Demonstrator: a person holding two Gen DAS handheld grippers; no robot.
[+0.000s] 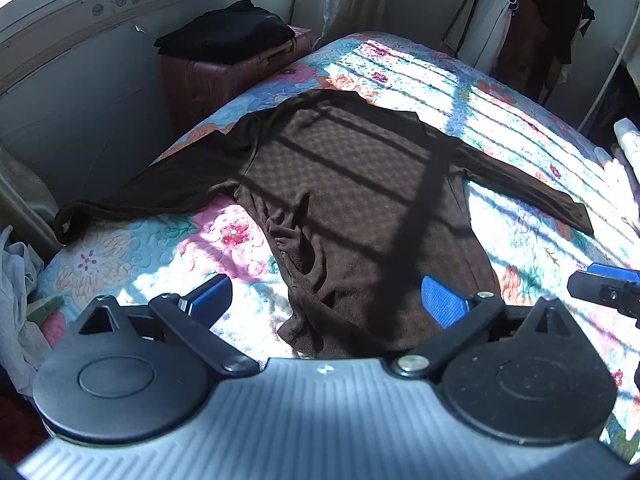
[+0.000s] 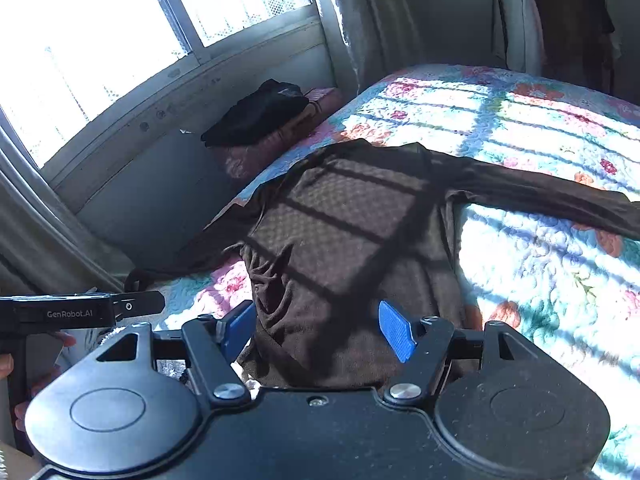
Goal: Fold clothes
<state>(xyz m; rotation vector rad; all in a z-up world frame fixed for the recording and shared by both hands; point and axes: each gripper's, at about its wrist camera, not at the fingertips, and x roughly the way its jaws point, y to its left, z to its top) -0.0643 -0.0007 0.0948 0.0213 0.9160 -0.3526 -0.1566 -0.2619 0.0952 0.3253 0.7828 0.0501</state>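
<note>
A dark brown long-sleeved top (image 1: 348, 184) lies spread on a floral quilted bed (image 1: 520, 128), both sleeves stretched out sideways, its hem nearest me and rumpled on the left side. My left gripper (image 1: 326, 300) hovers above the hem with its blue pads wide apart and nothing between them. In the right wrist view the same top (image 2: 352, 232) fills the middle, and my right gripper (image 2: 318, 330) hangs over the hem, open, holding nothing. The right gripper's tip (image 1: 604, 286) shows at the right edge of the left wrist view. The left gripper's body (image 2: 60, 314) shows at the left, held by a hand.
A dark red suitcase (image 1: 224, 76) with folded black clothing (image 1: 228, 32) on top stands between the bed and the window wall. A clothes rack (image 1: 532, 20) with hanging garments is at the back right. Pale crumpled fabric (image 1: 20, 280) lies off the bed's left side.
</note>
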